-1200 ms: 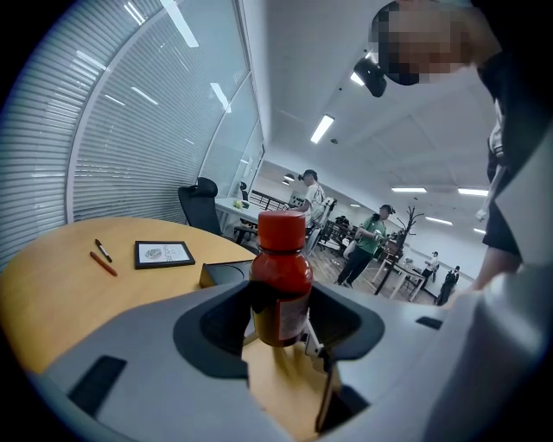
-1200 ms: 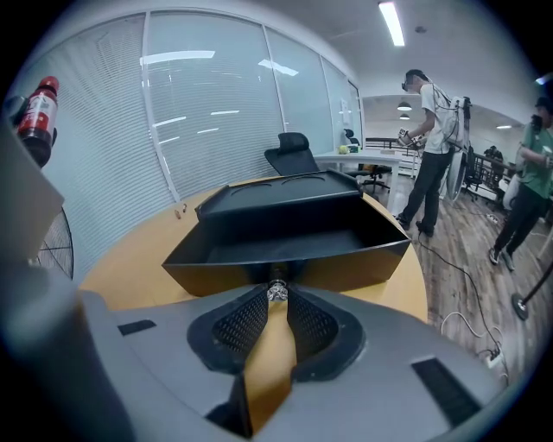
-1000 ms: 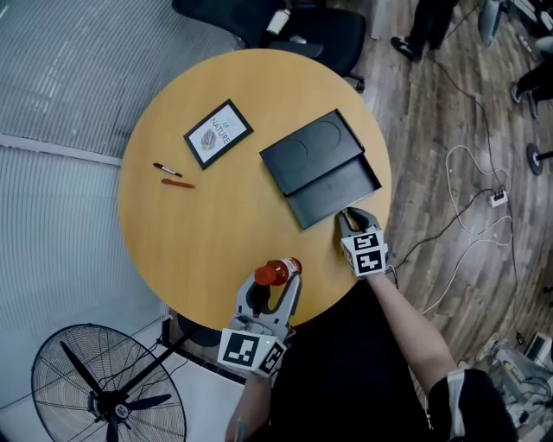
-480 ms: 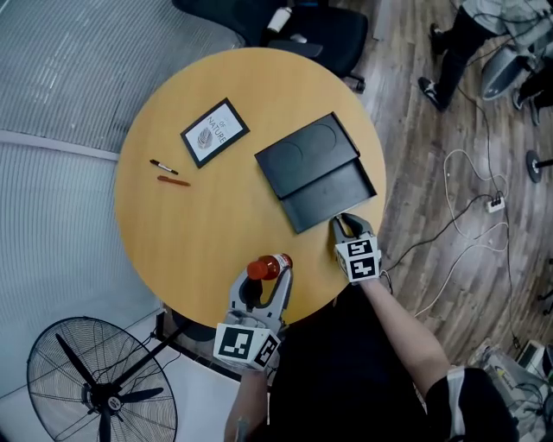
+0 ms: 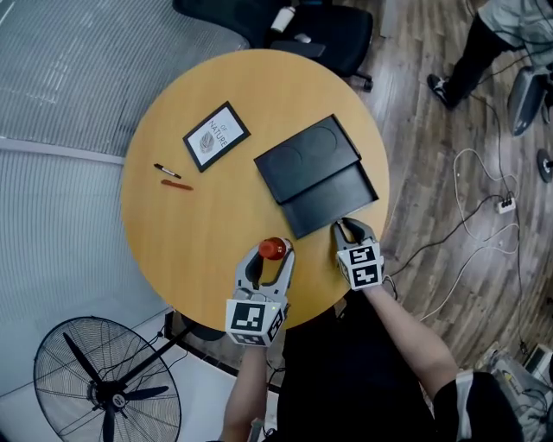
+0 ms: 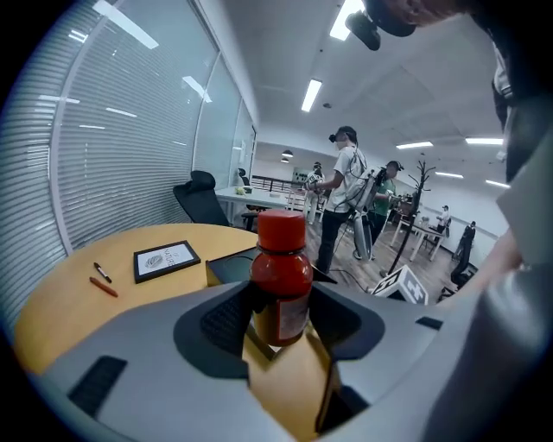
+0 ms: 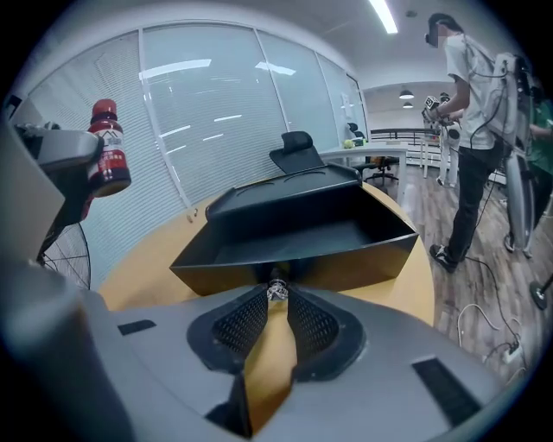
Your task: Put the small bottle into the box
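Small bottle (image 5: 273,249), red cap, upright, is clamped in the left gripper (image 5: 270,262) over the table (image 5: 199,224) by its near edge, still apart from the box (image 5: 333,197). Box is open and looks empty. Right gripper (image 5: 347,228) is pinched narrow on the metal clasp (image 7: 276,291) at the box front. Pick looks done; carry and drop remain.

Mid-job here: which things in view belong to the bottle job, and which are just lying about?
Job: small bottle, held in left gripper; black box, open, right gripper pinching its front edge.
Lying about: framed card, black marker, red pen, floor fan, office chair.
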`<state>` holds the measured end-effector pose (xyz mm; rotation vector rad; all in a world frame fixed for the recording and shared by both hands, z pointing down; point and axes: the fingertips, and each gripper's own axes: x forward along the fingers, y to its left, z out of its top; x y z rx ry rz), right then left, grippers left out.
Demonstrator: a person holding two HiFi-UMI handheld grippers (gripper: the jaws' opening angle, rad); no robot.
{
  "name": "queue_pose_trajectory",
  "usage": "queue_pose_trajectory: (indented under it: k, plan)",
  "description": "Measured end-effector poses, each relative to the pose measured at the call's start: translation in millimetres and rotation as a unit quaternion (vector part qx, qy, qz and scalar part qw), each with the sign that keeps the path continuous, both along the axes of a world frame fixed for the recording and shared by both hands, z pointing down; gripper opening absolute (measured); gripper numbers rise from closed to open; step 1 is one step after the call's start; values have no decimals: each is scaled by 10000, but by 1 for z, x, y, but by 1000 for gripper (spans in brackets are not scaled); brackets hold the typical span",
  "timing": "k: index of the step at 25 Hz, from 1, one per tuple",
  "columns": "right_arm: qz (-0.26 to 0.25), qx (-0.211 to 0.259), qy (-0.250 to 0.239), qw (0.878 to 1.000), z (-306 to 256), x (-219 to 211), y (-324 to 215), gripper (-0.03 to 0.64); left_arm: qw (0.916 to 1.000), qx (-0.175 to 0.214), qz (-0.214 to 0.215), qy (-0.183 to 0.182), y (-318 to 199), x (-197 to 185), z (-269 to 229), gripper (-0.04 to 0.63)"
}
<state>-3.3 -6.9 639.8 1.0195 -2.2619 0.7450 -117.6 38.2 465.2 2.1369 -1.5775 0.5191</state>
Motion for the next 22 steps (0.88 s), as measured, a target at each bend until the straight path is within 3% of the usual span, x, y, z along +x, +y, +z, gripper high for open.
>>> queue_pose_trajectory:
  k: [8,15,19,22]
  plan:
    - [-50,-148,-257,9995,3,0,0,81,9946,-445,722,-592,-32,14,45,206]
    - [47,-230,-358,9991,1,-1,1,81,9825,-931,1146,-1136,-50,25,81,206]
    - [72,-260,-405,9988,1,0,1,81,9707,-1195,1469,-1477,-59,34,96,206]
    - [101,-306,-481,9983,1,2,3,81,9637,-1423,1655,-1540,-64,40,110,206]
